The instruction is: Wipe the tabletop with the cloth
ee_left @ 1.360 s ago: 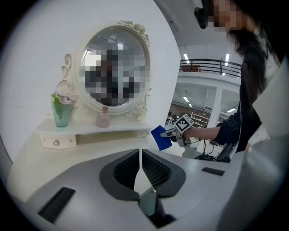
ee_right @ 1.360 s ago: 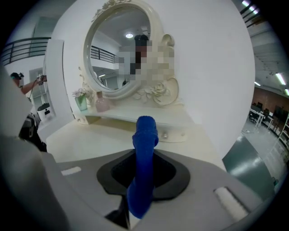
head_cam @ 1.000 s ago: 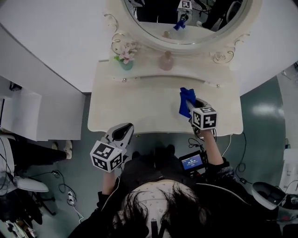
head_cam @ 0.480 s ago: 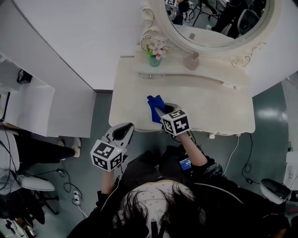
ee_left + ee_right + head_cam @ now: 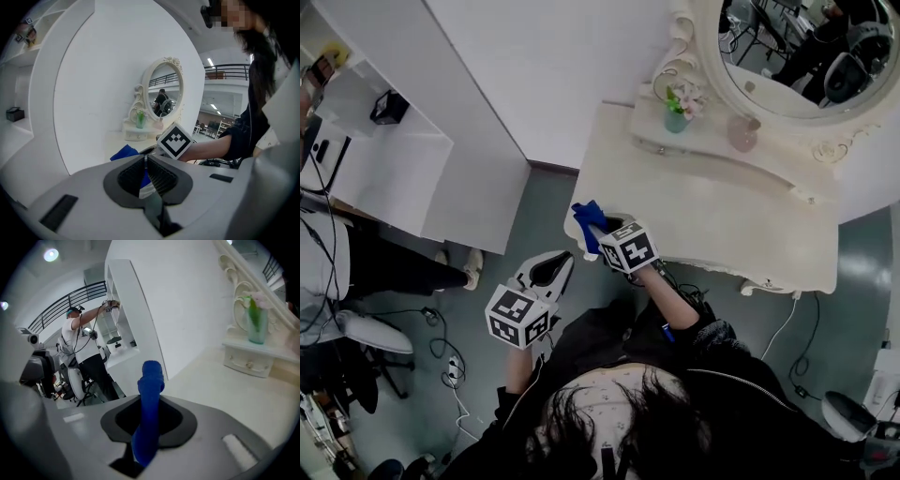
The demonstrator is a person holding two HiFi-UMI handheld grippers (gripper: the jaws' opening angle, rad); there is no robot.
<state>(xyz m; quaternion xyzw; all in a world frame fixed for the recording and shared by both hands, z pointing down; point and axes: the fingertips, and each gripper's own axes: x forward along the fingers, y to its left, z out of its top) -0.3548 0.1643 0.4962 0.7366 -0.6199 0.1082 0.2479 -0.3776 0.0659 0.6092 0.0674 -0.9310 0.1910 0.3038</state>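
The blue cloth (image 5: 587,221) hangs at the front left corner of the cream tabletop (image 5: 722,216). My right gripper (image 5: 600,231) is shut on it, its marker cube just behind. In the right gripper view the cloth (image 5: 151,390) stands up out of the jaws of that gripper (image 5: 151,416), with the tabletop (image 5: 234,390) to its right. My left gripper (image 5: 553,268) hangs off the table, below and to the left of the corner, over the floor. Its jaws are shut with nothing in them (image 5: 146,169). From there the cloth (image 5: 123,153) shows ahead.
A flower vase (image 5: 677,114) and a pink bottle (image 5: 742,133) stand on the raised back shelf under the oval mirror (image 5: 806,66). A white shelf unit (image 5: 384,159) stands left of the table. A person (image 5: 83,350) works at the shelves. Cables lie on the floor.
My right gripper has carried the cloth leftward across the tabletop, from the right part to the front left corner. The left gripper has stayed shut below the table edge.
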